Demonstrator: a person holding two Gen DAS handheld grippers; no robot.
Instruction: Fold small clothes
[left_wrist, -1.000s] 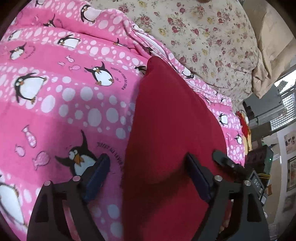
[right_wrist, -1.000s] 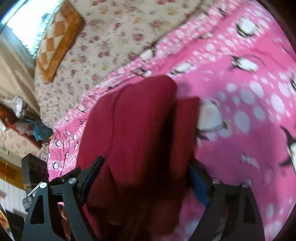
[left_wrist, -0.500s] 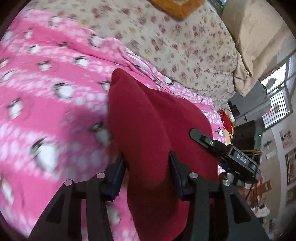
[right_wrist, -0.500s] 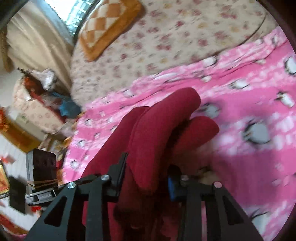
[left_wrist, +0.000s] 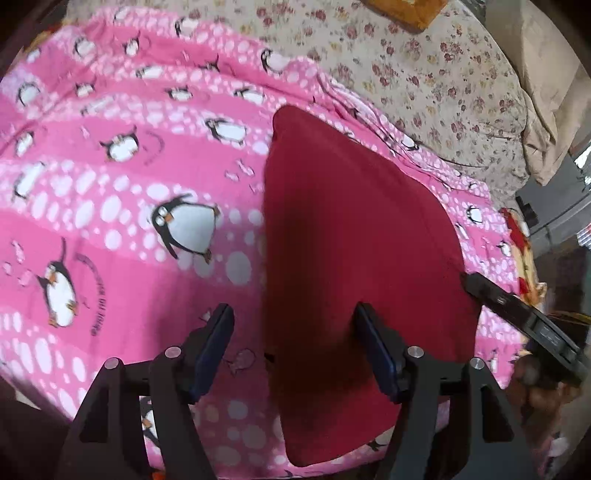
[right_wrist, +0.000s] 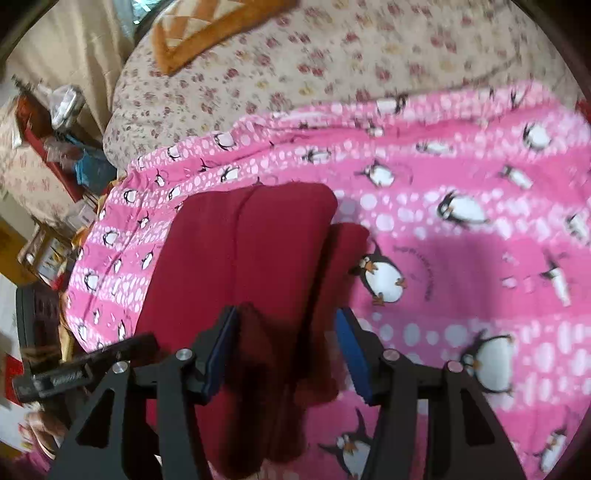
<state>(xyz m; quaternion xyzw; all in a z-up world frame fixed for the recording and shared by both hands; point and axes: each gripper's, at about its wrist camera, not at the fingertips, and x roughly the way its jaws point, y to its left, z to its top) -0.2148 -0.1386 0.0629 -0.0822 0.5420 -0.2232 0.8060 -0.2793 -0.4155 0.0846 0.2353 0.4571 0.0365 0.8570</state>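
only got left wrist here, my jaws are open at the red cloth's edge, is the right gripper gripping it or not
Observer: The right gripper has its jaws apart. A bunched ridge of the red garment lies between them and is not pinched.
Operator: is the fold neat on that side
Observer: Not quite. A narrower red flap sticks out past the top layer's edge onto the penguin blanket.
Operator: anything on the top layer itself
Observer: A lengthwise crease runs down it.
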